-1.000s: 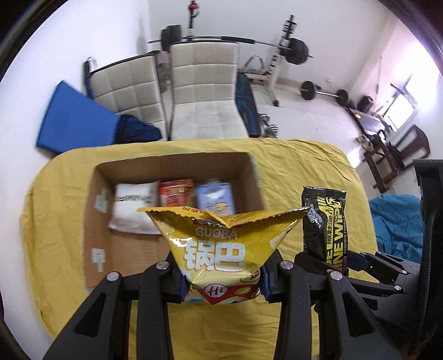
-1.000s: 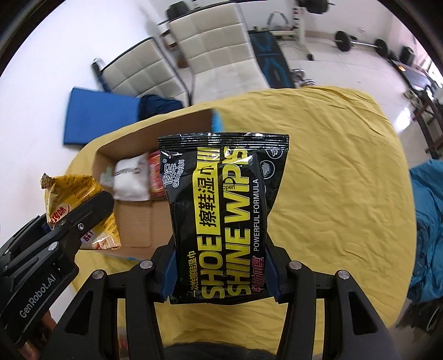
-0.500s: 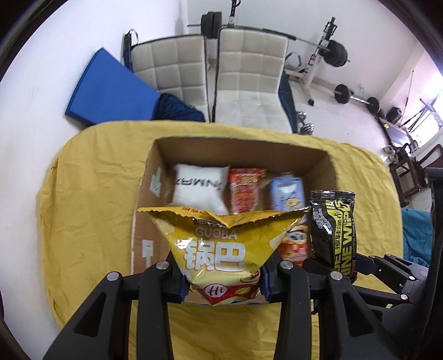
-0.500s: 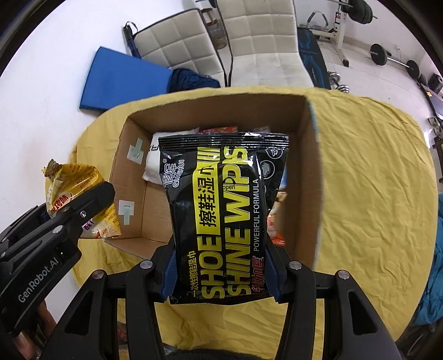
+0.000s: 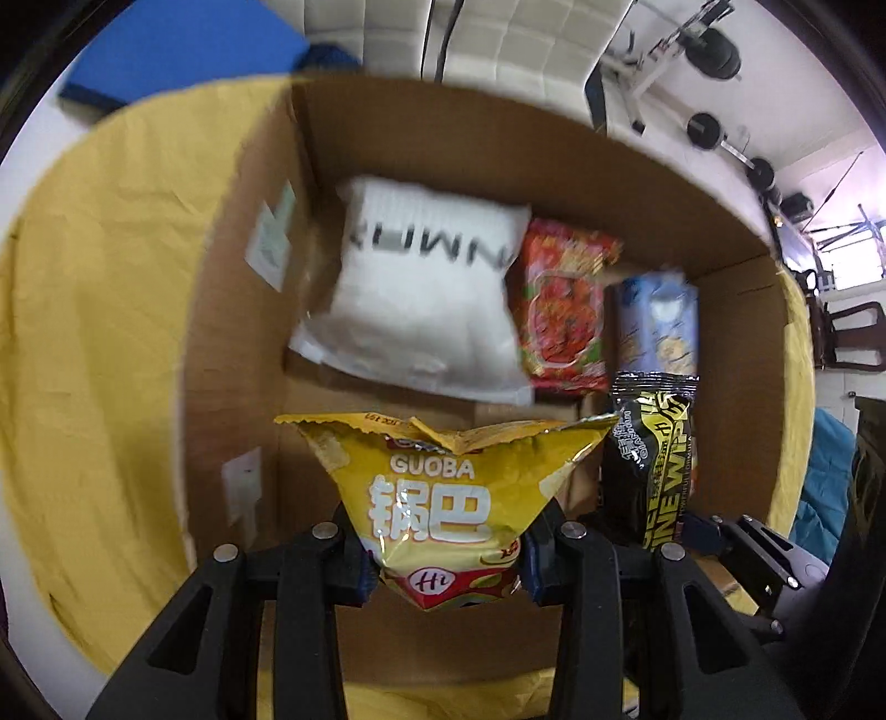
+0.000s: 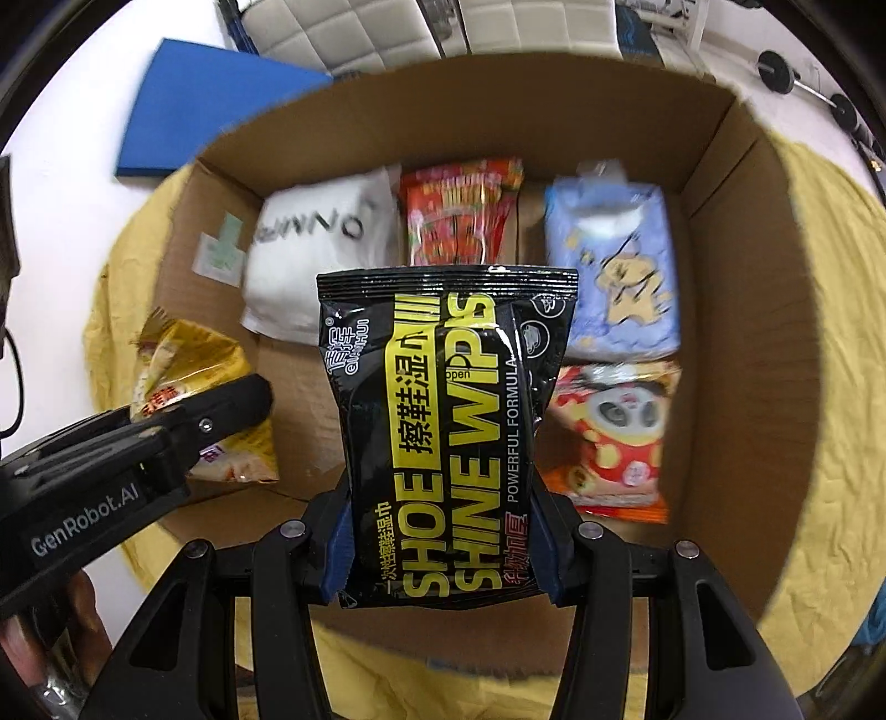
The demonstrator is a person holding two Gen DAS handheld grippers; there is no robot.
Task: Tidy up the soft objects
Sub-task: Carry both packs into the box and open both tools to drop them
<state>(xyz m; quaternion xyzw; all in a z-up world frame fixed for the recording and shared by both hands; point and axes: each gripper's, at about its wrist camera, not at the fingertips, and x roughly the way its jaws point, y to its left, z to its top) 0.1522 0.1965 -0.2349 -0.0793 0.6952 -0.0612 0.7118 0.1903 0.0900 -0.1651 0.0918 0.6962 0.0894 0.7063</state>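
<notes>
Between left tool (image 5: 446, 559) fingers, yellow snack bag (image 5: 443, 498).

A crumpled yellow cloth (image 5: 111, 310) covers the table. Beyond it stand white quilted chairs (image 6: 343, 27), a blue foam mat (image 6: 216, 105) against the white wall, black barbell weights (image 5: 714, 52), and a bright window (image 5: 853, 266) at right.

Inside the cardboard box (image 6: 720, 343), the sock pack (image 6: 310, 255) lies far left, the noodle packet (image 6: 459, 210) beside it, the tissue pack (image 6: 614, 266) right, the panda snack bag (image 6: 614, 443) nearer.
</notes>
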